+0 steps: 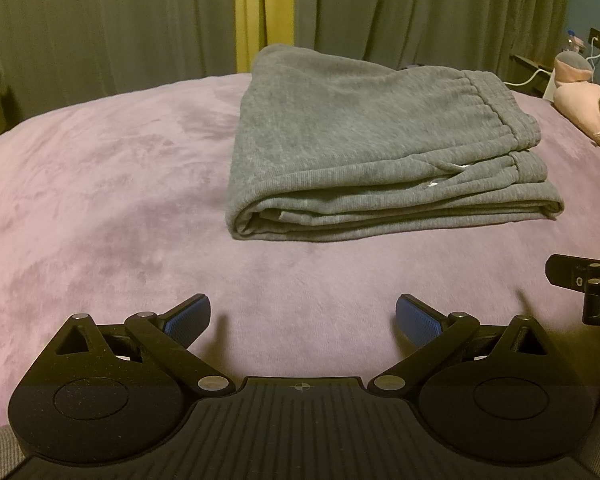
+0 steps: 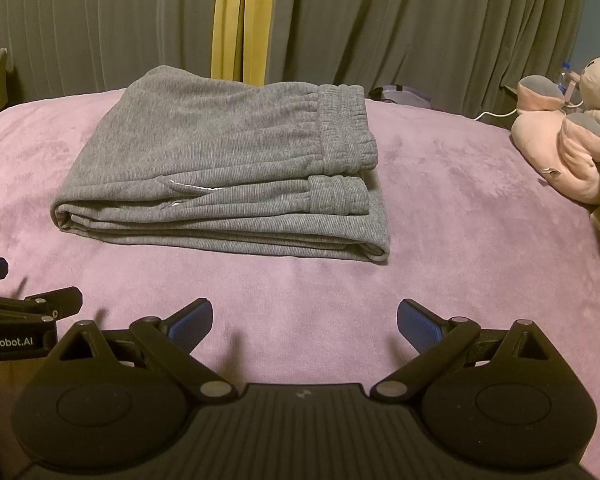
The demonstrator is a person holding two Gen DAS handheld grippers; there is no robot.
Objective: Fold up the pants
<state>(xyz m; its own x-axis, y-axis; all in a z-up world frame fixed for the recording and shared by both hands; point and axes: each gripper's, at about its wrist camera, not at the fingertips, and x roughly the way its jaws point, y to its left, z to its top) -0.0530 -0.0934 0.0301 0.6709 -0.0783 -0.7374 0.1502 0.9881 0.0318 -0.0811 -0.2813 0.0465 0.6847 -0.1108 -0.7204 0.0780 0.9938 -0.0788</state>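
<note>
Grey sweatpants (image 1: 364, 140) lie folded into a thick rectangle on the purple bedspread (image 1: 100, 200), waistband and cuffs stacked at the right end. They also show in the right wrist view (image 2: 220, 172). My left gripper (image 1: 302, 320) is open and empty, low over the bedspread, short of the pants' near edge. My right gripper (image 2: 304, 322) is open and empty, also short of the pants. Each gripper shows at the edge of the other's view: the right one (image 1: 588, 284), the left one (image 2: 24, 312).
Pink and grey plush toys (image 2: 572, 136) lie at the bed's right side, also in the left wrist view (image 1: 592, 96). Grey curtains (image 2: 380, 20) with a yellow strip hang behind the bed. A white cable (image 2: 496, 114) runs at back right.
</note>
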